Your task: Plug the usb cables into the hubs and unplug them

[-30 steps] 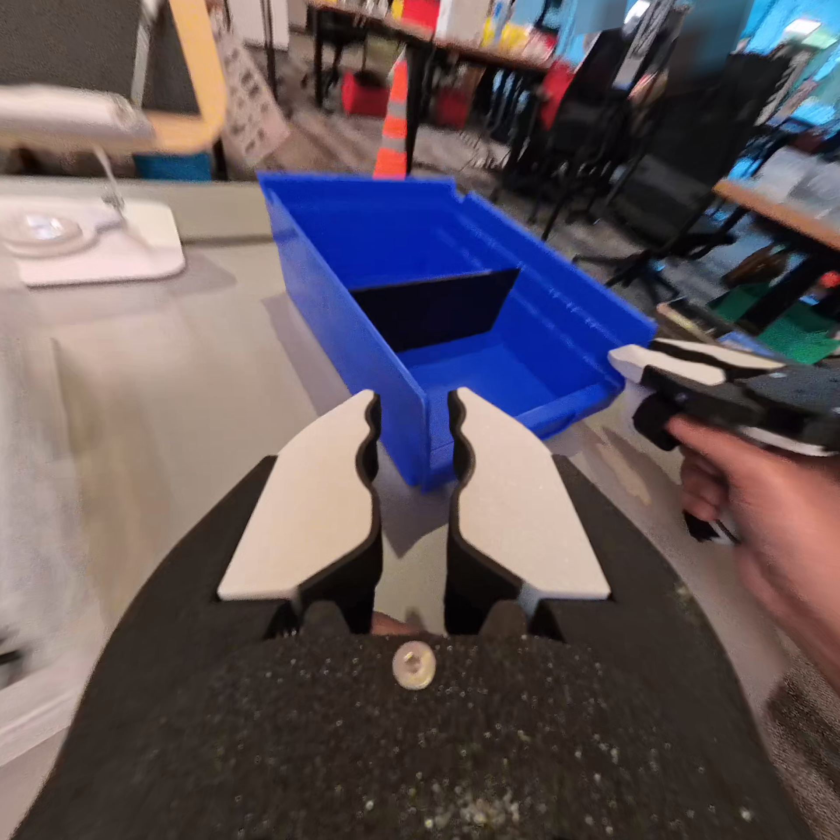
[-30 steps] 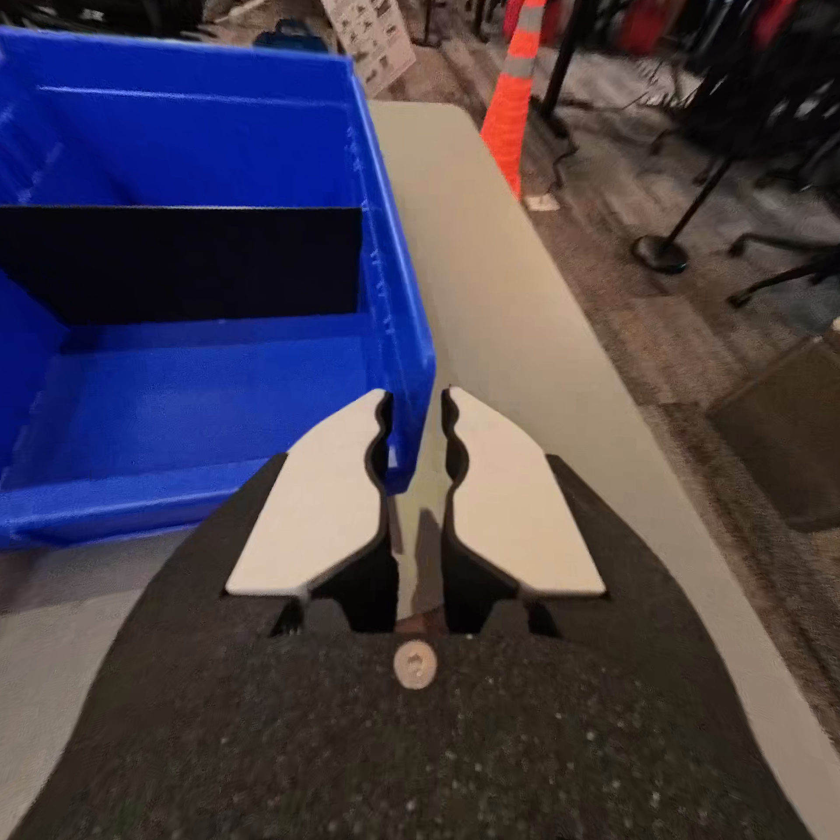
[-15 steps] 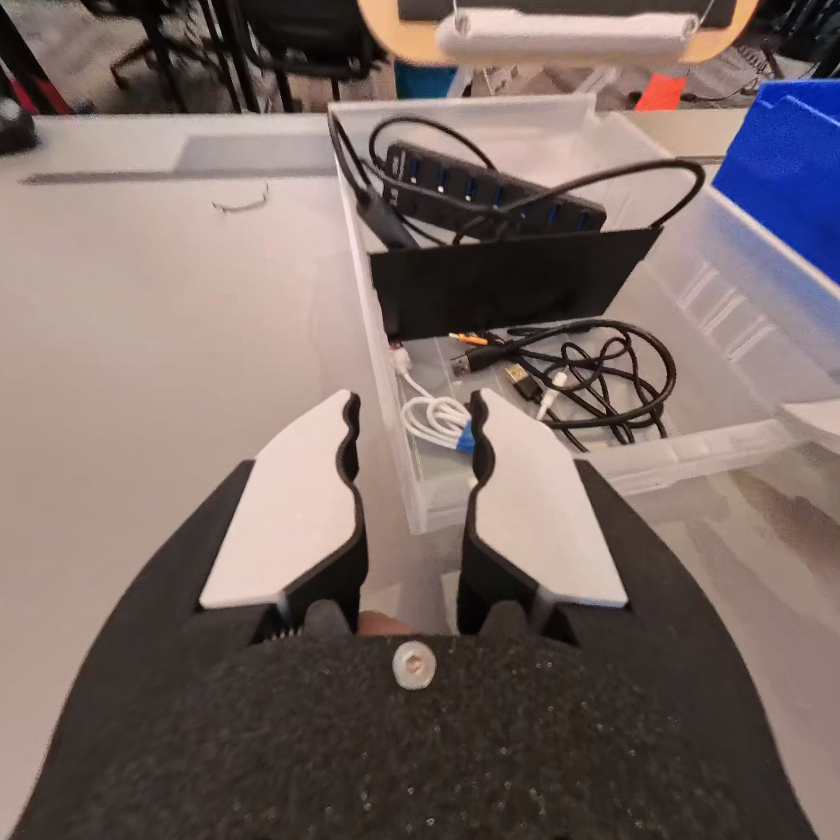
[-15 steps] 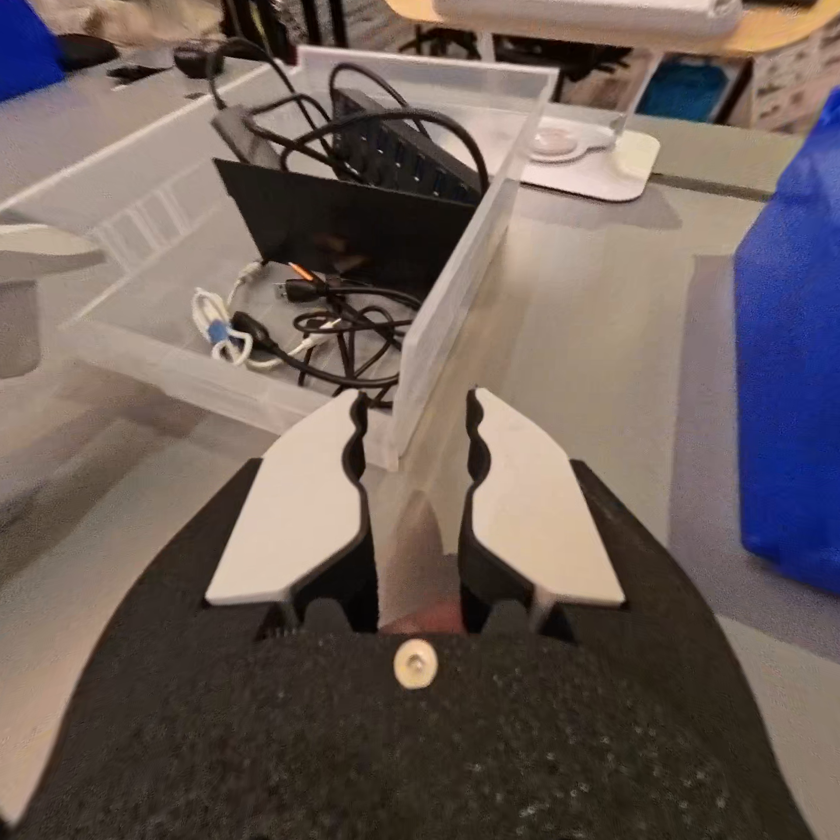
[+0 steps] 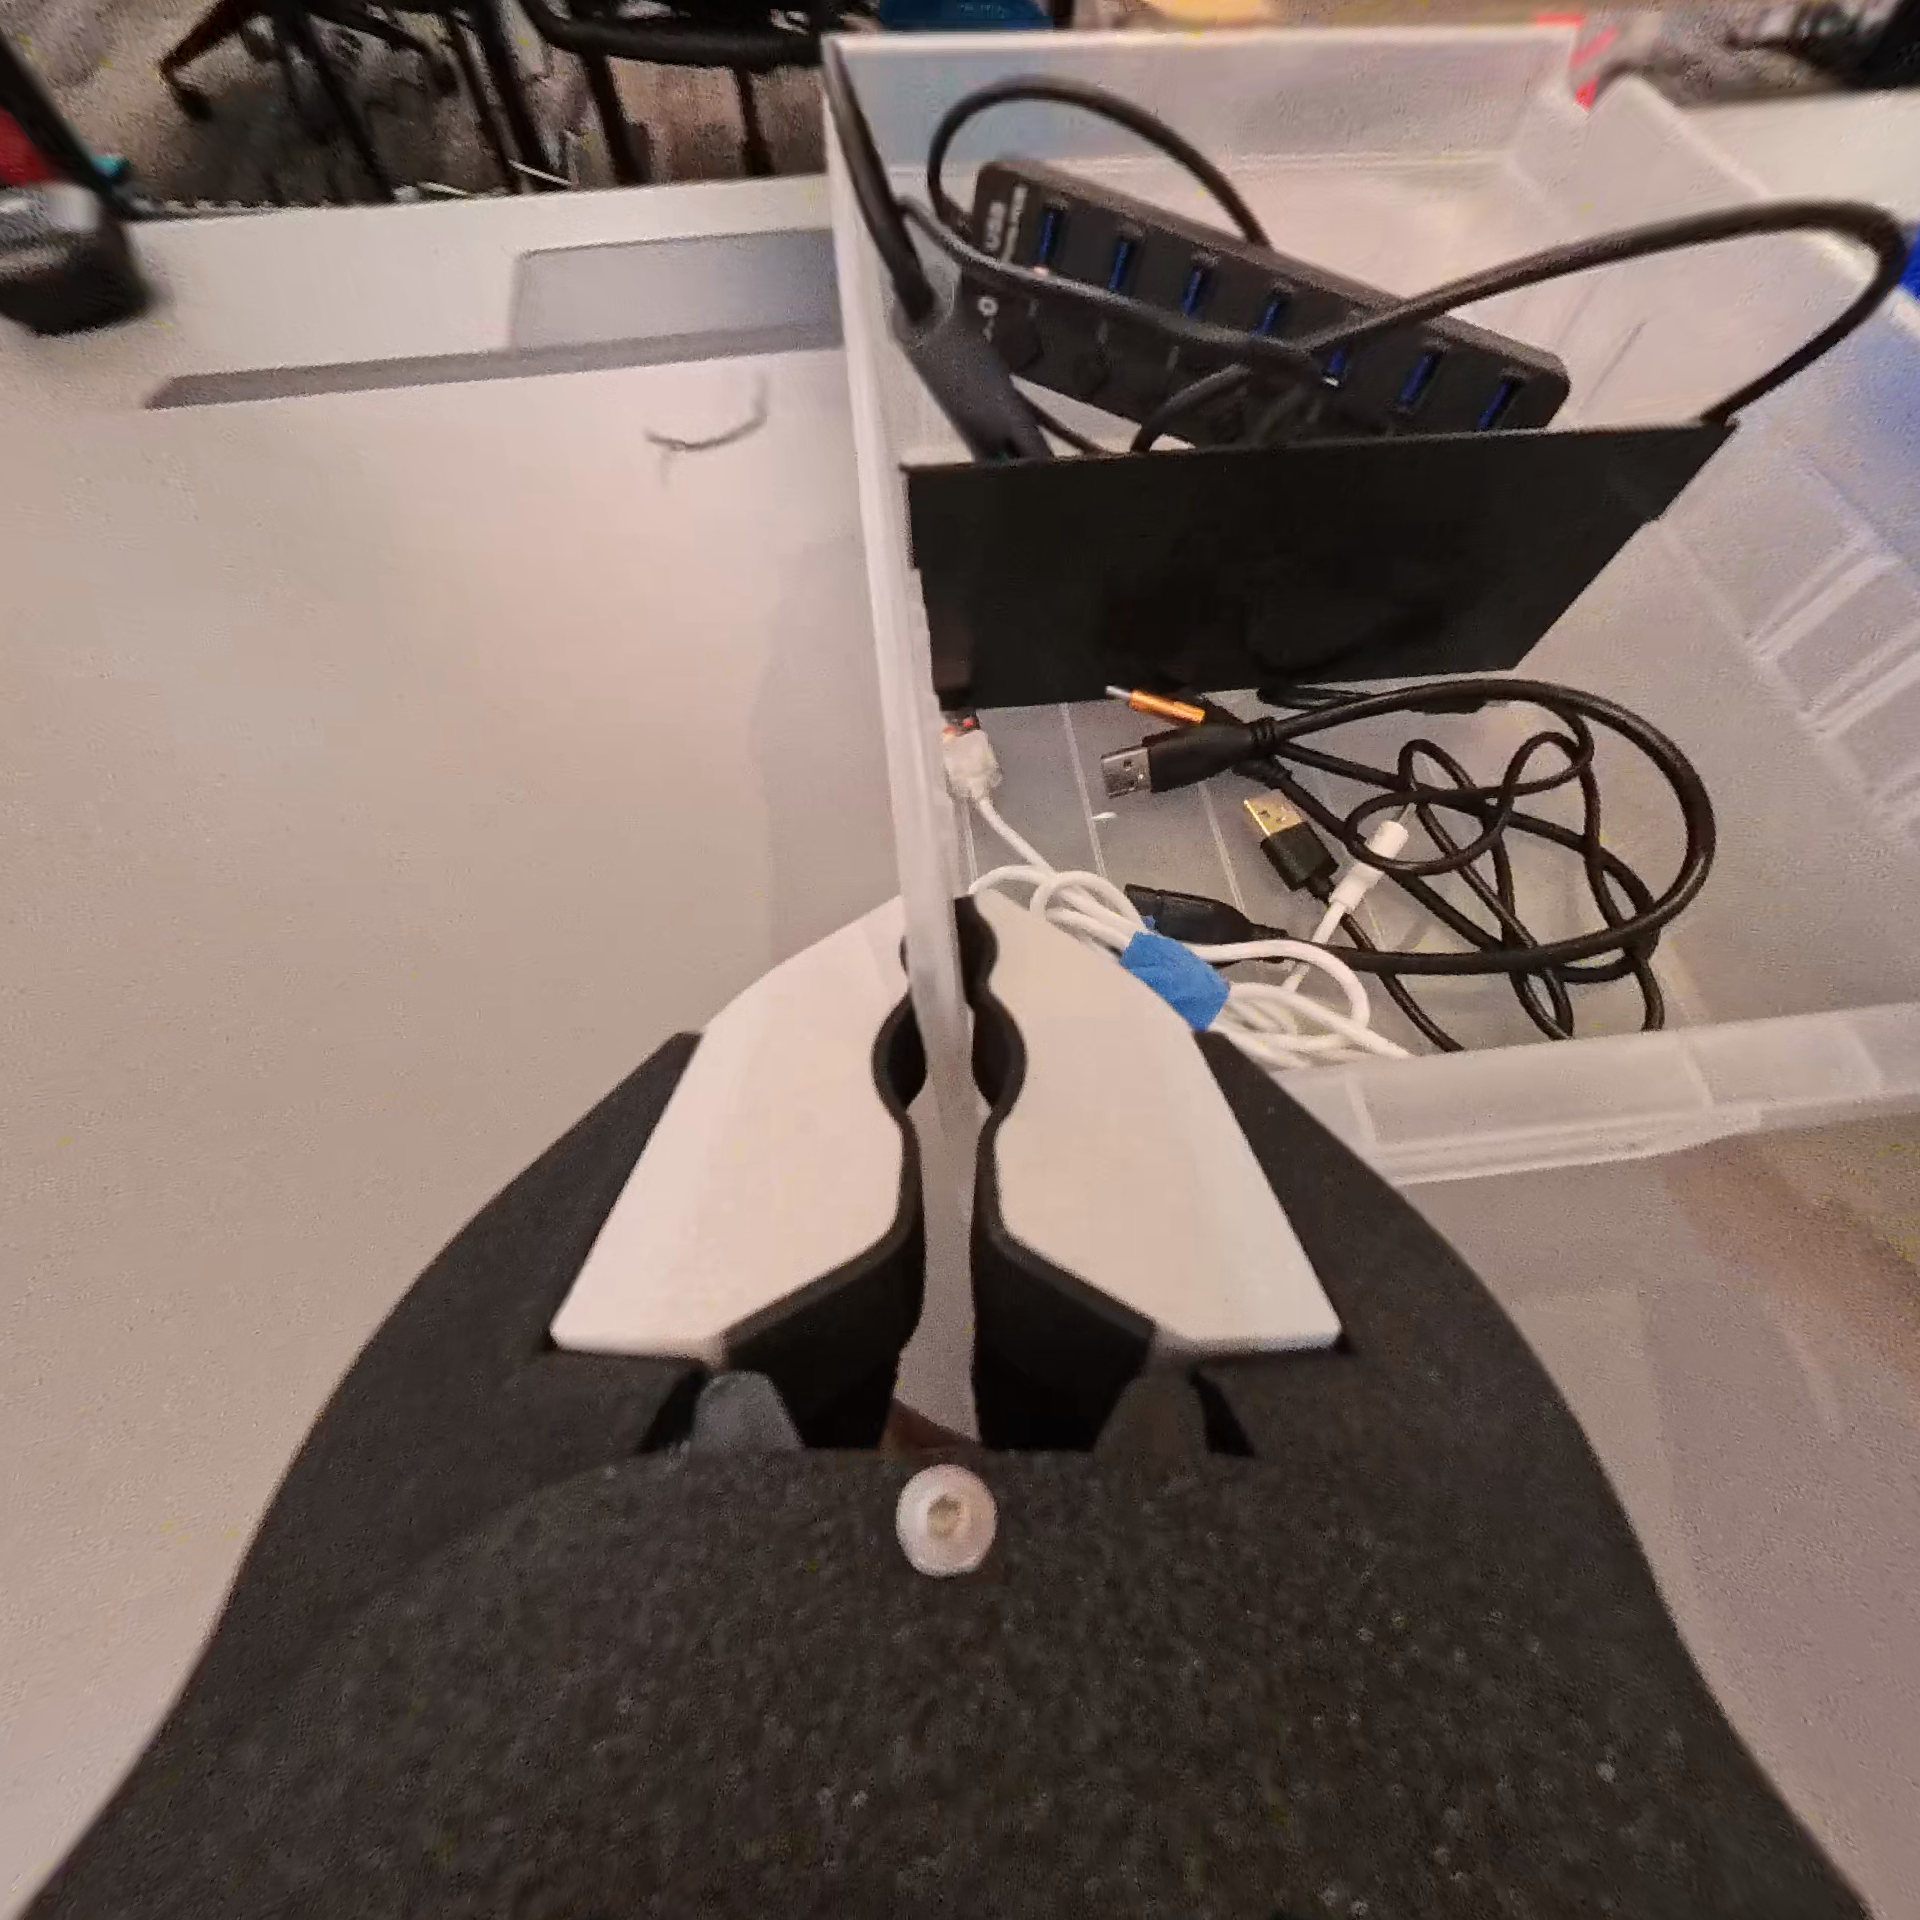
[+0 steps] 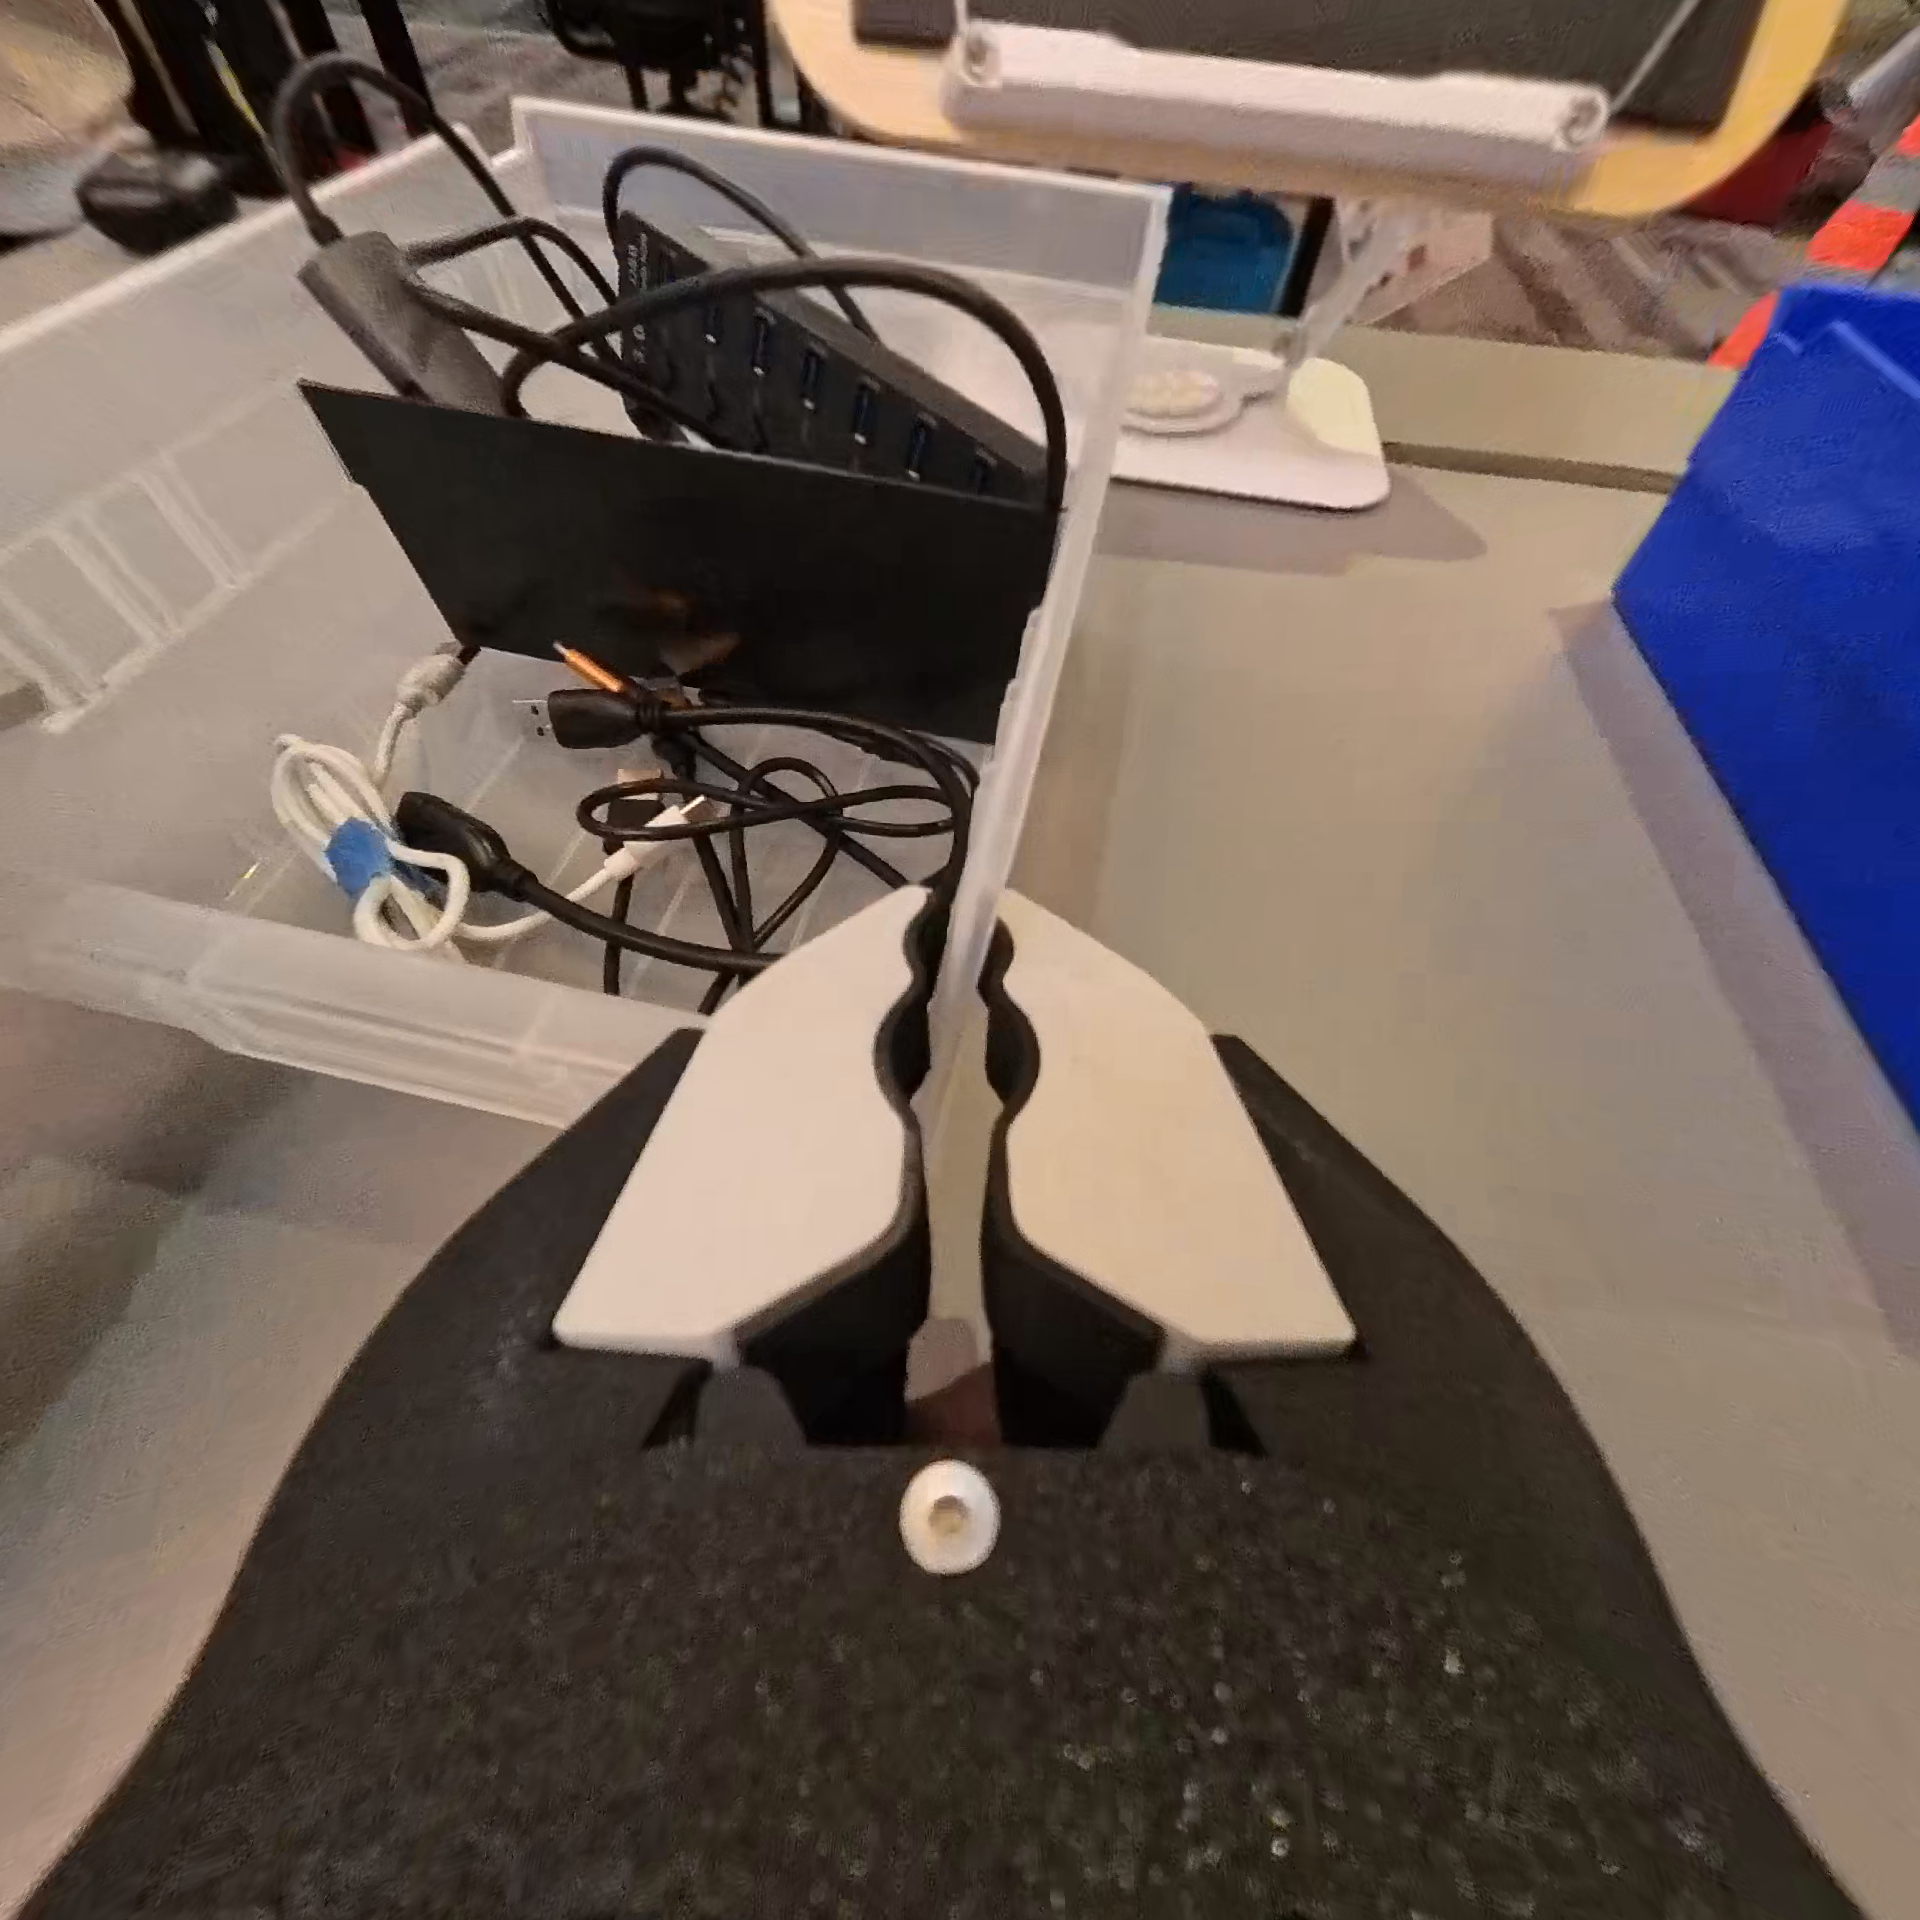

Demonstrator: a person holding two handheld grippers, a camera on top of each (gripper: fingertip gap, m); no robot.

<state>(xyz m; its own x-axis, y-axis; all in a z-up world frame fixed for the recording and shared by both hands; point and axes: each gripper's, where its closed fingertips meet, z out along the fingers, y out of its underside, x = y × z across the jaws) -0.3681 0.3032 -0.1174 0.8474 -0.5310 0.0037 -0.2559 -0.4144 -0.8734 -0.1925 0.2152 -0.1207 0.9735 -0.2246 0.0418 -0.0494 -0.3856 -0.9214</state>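
Observation:
A clear plastic bin point(image 5: 1558, 1070) stands on the grey table, split by a black divider point(image 5: 1299, 561). Behind the divider lie a long black USB hub point(image 5: 1247, 301) with blue ports and a smaller black hub point(image 5: 966, 364). In front lie tangled black cables point(image 5: 1507, 862) and a white cable bound with blue tape point(image 5: 1174, 977). My left gripper point(image 5: 940, 935) is shut on the bin's left wall near the front corner. My right gripper point(image 6: 961, 914) is shut on the bin's right wall point(image 6: 1039, 665) near its front corner. The hub point(image 6: 831, 384) and cables point(image 6: 727, 821) also show in the right wrist view.
A blue bin point(image 6: 1808, 644) stands to the right of the clear bin. A white lamp base point(image 6: 1247, 436) sits behind, with its lamp head point(image 6: 1278, 114) overhead. Bare grey table point(image 5: 416, 727) lies to the left. Chairs stand beyond the far edge.
Both grippers swung from the blue bin to the clear bin, moved in over its side walls, and closed on them.

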